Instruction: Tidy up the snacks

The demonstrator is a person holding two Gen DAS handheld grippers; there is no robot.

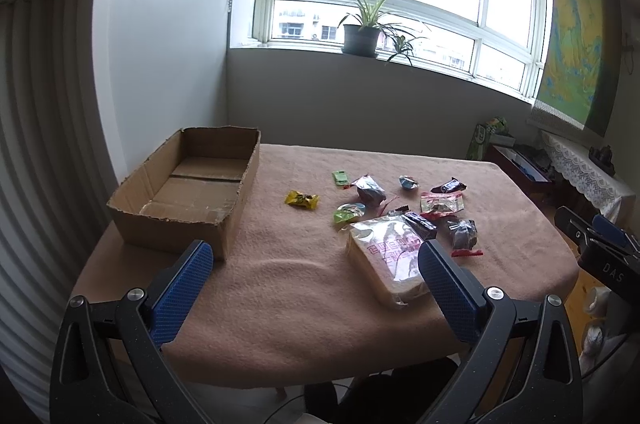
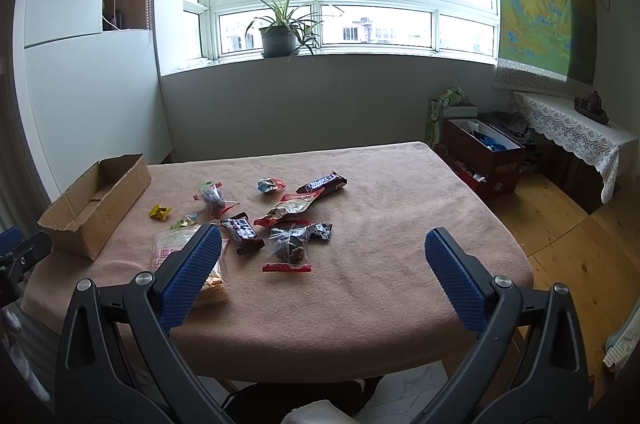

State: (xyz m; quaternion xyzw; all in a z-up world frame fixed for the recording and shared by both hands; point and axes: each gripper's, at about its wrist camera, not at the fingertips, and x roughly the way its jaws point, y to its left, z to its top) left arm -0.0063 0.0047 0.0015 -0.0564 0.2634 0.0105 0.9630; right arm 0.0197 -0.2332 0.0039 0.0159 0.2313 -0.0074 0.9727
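snacks (image 2: 280, 220) lie loose right of the empty cardboard box (image 1: 192, 192); both grippers, left gripper (image 1: 316, 280) and right gripper (image 2: 324, 264), gape wide, holding nothing. first pick is not yet begun; next reach one packet.

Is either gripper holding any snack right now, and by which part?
Nothing is held. The left gripper and right gripper are both open, above the table's near edge.

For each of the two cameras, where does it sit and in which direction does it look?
Left wrist: on the left gripper, at the table's near edge toward the cardboard box, facing the window; its blue fingers show, with the right gripper at the frame edge.
Right wrist: on the right gripper, further right, facing the window; its fingers show.
Shared: box, scattered snacks, potted plant.
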